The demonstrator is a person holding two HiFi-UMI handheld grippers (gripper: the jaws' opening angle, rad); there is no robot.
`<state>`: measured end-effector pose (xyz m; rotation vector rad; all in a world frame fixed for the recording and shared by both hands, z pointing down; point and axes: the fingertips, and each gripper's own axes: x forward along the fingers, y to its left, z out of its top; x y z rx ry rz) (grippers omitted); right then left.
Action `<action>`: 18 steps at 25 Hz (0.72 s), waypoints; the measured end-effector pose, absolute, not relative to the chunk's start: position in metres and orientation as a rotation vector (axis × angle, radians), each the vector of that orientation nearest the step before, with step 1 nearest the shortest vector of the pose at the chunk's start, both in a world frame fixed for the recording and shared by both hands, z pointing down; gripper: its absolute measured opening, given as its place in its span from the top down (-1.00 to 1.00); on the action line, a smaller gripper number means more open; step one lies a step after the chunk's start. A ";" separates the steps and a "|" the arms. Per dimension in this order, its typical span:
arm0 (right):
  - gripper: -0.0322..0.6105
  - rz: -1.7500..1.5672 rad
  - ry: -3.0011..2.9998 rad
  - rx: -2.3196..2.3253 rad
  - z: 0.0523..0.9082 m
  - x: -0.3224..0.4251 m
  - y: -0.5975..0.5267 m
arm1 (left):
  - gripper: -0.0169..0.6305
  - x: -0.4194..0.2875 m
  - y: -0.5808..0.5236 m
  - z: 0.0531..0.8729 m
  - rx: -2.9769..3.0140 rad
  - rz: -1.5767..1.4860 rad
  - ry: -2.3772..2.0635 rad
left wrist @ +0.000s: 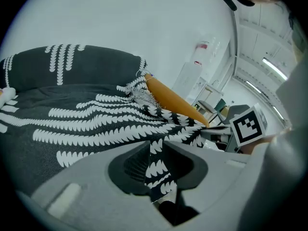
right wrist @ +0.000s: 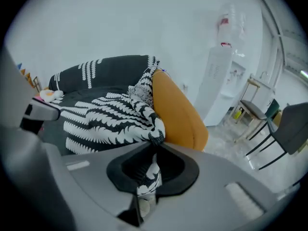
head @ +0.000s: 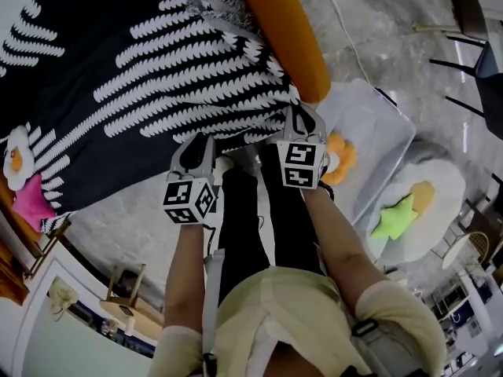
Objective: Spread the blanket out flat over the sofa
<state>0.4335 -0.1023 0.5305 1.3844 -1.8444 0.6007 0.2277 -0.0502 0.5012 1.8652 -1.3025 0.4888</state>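
A black blanket (head: 157, 77) with white leaf-like stripes lies over the sofa, whose orange arm (head: 283, 30) shows bare at the right. At the blanket's near edge my left gripper (head: 196, 144) is shut on a fold of it. My right gripper (head: 302, 116) is shut on the blanket's corner beside the orange arm. In the left gripper view the striped cloth (left wrist: 96, 124) runs down between the jaws of the left gripper (left wrist: 155, 150). In the right gripper view a bunched corner (right wrist: 151, 129) hangs pinched in the right gripper (right wrist: 153, 150), lifted off the seat.
An egg-shaped cushion (head: 16, 159) and a pink star cushion (head: 31, 199) lie at the sofa's left end. A pale low table (head: 377, 140) and an egg-shaped rug with a green star (head: 397, 218) are to the right. Black chairs (head: 479, 61) stand beyond. A water dispenser (right wrist: 219, 81) stands by the wall.
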 end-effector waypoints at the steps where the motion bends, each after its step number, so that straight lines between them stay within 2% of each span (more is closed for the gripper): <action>1: 0.81 0.578 -1.832 1.383 0.534 0.434 -0.102 | 0.70 0.227 -0.050 0.502 1.863 0.490 -1.303; 11: 0.79 0.715 -1.664 1.320 0.601 0.455 -0.079 | 0.70 0.223 -0.036 0.504 1.814 0.505 -1.319; 15: 0.70 0.725 -1.638 1.288 0.605 0.459 -0.080 | 0.70 0.218 -0.037 0.493 1.811 0.486 -1.354; 18: 0.52 0.753 -1.617 1.297 0.599 0.465 -0.074 | 0.70 0.214 -0.037 0.482 1.813 0.465 -1.368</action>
